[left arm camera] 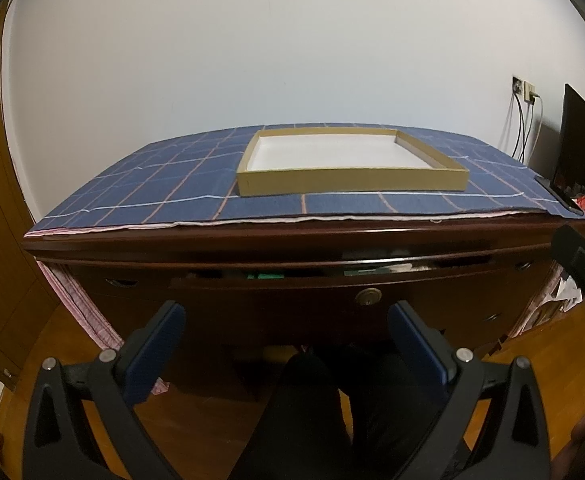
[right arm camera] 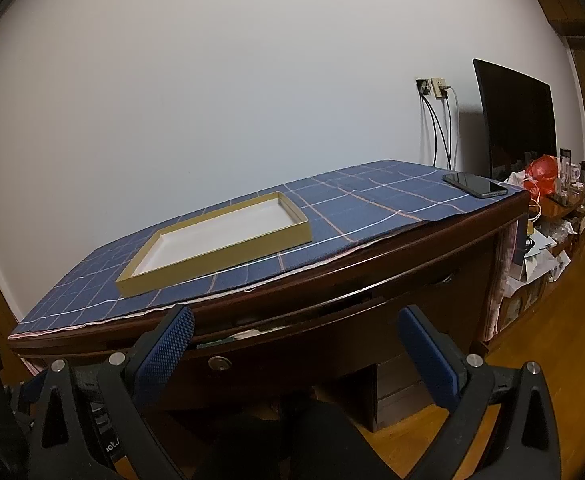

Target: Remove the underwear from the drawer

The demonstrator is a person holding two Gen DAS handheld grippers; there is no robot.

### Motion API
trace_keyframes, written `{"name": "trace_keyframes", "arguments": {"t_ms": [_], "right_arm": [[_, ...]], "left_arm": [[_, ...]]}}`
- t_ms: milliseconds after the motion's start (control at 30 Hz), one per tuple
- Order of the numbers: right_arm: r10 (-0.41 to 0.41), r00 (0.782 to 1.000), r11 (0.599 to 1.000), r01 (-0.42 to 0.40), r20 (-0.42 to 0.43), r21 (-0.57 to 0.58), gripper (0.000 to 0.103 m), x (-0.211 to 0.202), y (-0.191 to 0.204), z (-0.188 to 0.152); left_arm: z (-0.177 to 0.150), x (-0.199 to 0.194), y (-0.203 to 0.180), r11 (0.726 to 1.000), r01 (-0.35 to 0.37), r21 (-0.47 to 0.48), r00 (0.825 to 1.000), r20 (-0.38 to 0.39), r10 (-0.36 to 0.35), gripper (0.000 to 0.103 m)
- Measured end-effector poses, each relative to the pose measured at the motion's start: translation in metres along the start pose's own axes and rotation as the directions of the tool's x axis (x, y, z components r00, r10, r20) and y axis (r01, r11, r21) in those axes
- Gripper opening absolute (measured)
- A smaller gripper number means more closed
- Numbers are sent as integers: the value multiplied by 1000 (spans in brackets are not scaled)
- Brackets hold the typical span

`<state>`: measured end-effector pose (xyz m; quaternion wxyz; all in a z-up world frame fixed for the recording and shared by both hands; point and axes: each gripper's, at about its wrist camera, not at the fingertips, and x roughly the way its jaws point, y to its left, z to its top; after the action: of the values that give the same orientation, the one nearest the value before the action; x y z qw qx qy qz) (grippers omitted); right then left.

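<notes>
Dark wooden surface (left arm camera: 252,236) under a blue plaid cloth (left arm camera: 164,184), set against a plain white wall. Shallow tan cardboard tray (left arm camera: 348,180) with white floor lying on the cloth, toward the middle; nothing visible inside it.

Top drawer (left arm camera: 292,280) pulled out only a crack. In the gap, slivers of green (left arm camera: 266,276) and pale fabric (left arm camera: 392,268), presumably where the underwear lies, but too little showing to tell which piece is which. Round brass lock (left arm camera: 367,296) on the drawer front; same lock seen from the right wrist view (right arm camera: 218,363), with a strip of light cloth in the slit just above it.

Left hand-held gripper (left arm camera: 286,328): jaws spread wide, blue pads apart, nothing between them, in front of the drawer face below the crack and not touching it. Right hand-held gripper (right arm camera: 296,332): jaws likewise wide, holding nothing, near the drawer's upper edge at the right half of the front; contact with the wood cannot be told. Its black frame showing at the right margin of the left wrist view (left arm camera: 584,276).

Black phone (right arm camera: 474,185) flat on the cloth at the far right corner. Dark monitor (right arm camera: 516,120) beyond it, wall sockets with cables (right arm camera: 436,88) hanging down, red bag (right arm camera: 540,172) among clutter to the right. Wooden floor (right arm camera: 532,340) below. Dark-clothed legs (left arm camera: 312,400) of the person under the surface.
</notes>
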<state>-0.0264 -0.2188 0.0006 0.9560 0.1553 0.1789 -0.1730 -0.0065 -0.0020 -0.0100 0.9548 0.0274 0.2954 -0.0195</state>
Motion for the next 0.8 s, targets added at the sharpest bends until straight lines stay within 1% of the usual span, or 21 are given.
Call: {"name": "trace_keyframes", "arguments": {"t_ms": [233,433,567,633,733,800], "right_arm": [[-3,999,1000,4,-47,19,102,10,-4,-4],[-19,998,999,21,-66,41,102,17,-13,-6],[-40,995,995,48,-94,85,102,34,-34,-10],[-21,995,994,31,-96,105,102,45,-45,-13],[-22,993,994,34,-113,100,102,62,-57,-17],[14,990,995,1,-139,104,102,80,-64,-20]], "left_arm": [[-2,5,-2,1000,0,12,1000,-20,0,103],[-3,10,-4,1000,5,18,999,-34,-4,103],[-5,23,-3,1000,7,10,998,-67,-6,103],[-7,30,-3,1000,11,1,997,-80,-11,103],[-9,44,-6,1000,29,2,994,-107,-29,103],[-10,52,-9,999,40,11,992,-121,-38,103]]}}
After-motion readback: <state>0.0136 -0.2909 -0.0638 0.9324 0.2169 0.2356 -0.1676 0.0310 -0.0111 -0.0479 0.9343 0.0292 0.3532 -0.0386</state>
